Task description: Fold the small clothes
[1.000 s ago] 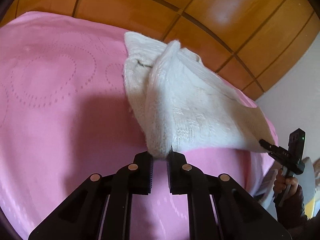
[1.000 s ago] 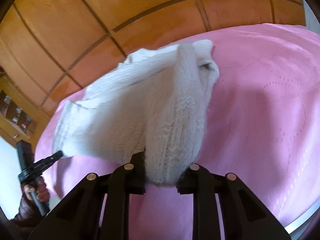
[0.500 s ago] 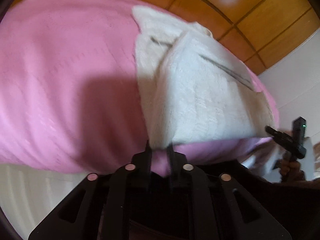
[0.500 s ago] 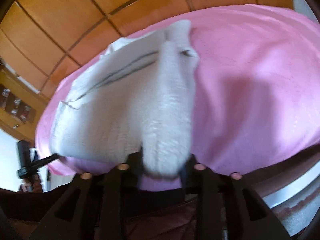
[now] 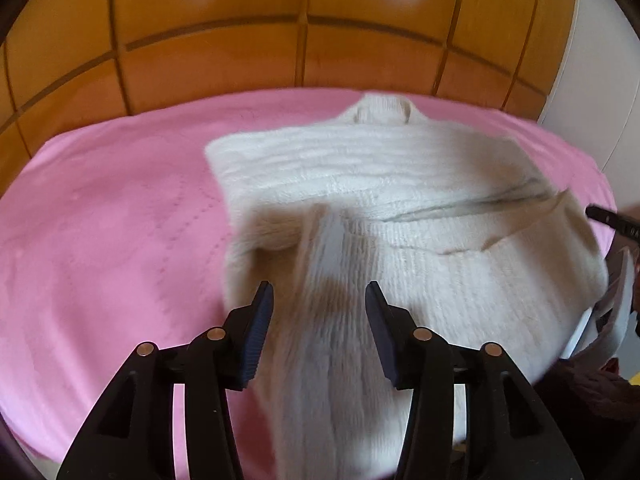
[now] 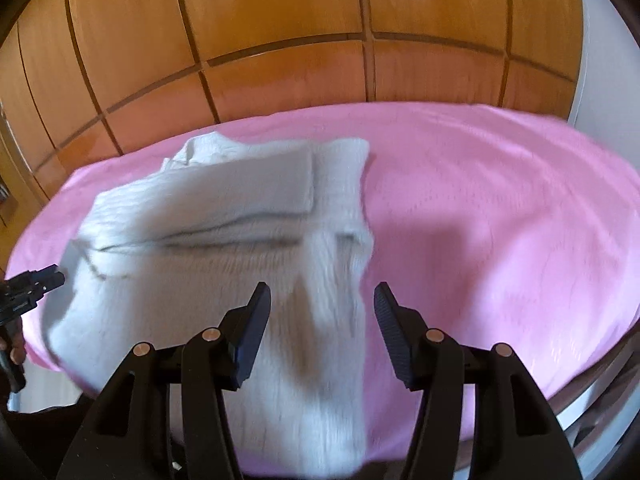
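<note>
A small cream knit sweater (image 5: 384, 184) lies spread on the pink bed cover (image 5: 112, 232), collar at the far side. Its near part hangs blurred between and below my fingers. My left gripper (image 5: 319, 320) is open above the sweater's near left part, holding nothing. In the right wrist view the sweater (image 6: 224, 216) lies left of centre, and my right gripper (image 6: 322, 322) is open above its near right part. Each gripper's tip shows at the edge of the other view: the right one (image 5: 608, 220), the left one (image 6: 36, 280).
A wooden panelled wall (image 5: 304, 40) stands behind the bed. A white wall (image 5: 592, 80) is at the right. The bed's near right edge (image 6: 592, 392) shows in the right wrist view. Bare pink cover (image 6: 500, 220) lies right of the sweater.
Both grippers were shut on the sweater's edge and holding it up. Both have opened and let go, and the sweater has dropped flat onto the cover.
</note>
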